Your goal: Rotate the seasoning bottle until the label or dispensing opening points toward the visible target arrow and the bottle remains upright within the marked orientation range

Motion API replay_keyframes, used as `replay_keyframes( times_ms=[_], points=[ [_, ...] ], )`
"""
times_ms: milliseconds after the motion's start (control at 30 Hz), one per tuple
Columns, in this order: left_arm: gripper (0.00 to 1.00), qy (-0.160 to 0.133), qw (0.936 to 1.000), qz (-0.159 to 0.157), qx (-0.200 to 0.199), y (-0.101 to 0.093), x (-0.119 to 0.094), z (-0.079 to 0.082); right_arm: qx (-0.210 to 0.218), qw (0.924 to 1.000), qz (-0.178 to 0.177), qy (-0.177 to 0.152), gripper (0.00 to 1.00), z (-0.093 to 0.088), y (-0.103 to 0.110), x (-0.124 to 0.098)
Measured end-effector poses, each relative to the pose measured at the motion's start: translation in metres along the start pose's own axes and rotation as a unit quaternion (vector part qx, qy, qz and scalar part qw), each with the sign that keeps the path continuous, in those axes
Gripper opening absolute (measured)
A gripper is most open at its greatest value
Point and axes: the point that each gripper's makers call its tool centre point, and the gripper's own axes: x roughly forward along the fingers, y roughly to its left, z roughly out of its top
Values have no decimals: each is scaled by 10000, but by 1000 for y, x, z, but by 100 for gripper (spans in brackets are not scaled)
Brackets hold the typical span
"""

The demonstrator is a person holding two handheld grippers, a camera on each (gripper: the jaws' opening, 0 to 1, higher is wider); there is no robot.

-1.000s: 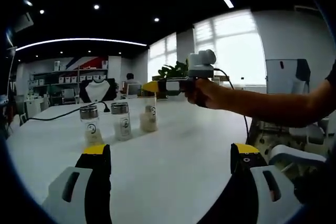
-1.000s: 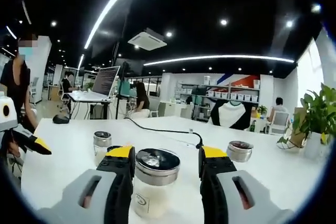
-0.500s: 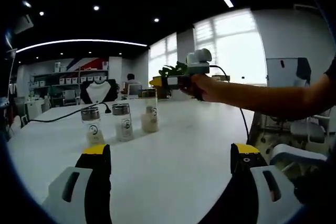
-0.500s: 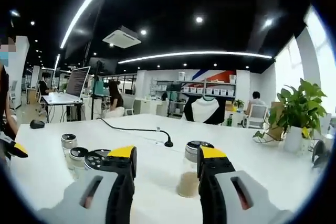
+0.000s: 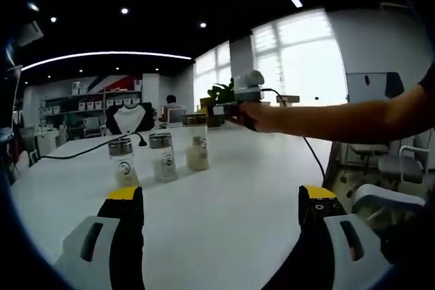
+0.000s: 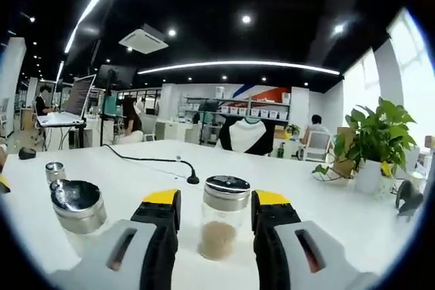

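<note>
Change noted: a second ago the right gripper [image 6: 213,203] is straddling the lid of a nearer bottle; half a second ago it is swinging away; now it is lined up on a different seasoning bottle [image 6: 223,216], seen between its two yellow-tipped jaws. The jaws are spread wider than the bottle and whether they touch the glass cannot be told; nothing is judged to be held yet. Consequence: the turn toward the target arrow is judged not begun, with the closing on the bottle still to come. No arrow or marked range is made out on the worktop [image 6: 353,219].

Left gripper [image 5: 221,198]: jaws held wide apart over bare worktop [image 5: 224,188], nothing between them, near the edge closest to its camera.

Location of the task's thing: upright, well in from the worktop edges, at the end of the row nearest the right gripper [image 5: 234,103] in the left gripper view, where it is numbered the third bottle [image 5: 197,142].

Count:
- Seasoning bottles, glass, metal lid: three, all upright in a short row — first bottle [image 5: 123,161], second bottle [image 5: 163,157], third bottle.
- Grippers: two.
- Black cable [image 6: 153,161] lying across the worktop: one.
- Potted plant [image 6: 372,142] near the far worktop corner: one.
</note>
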Motion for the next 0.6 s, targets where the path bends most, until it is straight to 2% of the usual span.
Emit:
replay_keyframes(
  times_ms=[200, 600],
  points=[
    [100, 29, 10000, -25, 17, 3, -2, -3, 43, 9999, -94, 23, 42, -13, -8, 19],
    [100, -6, 10000, -21, -64, 7, -1, -5, 250, 9994, -215, -42, 42, -13, -16, 42]
  ],
)
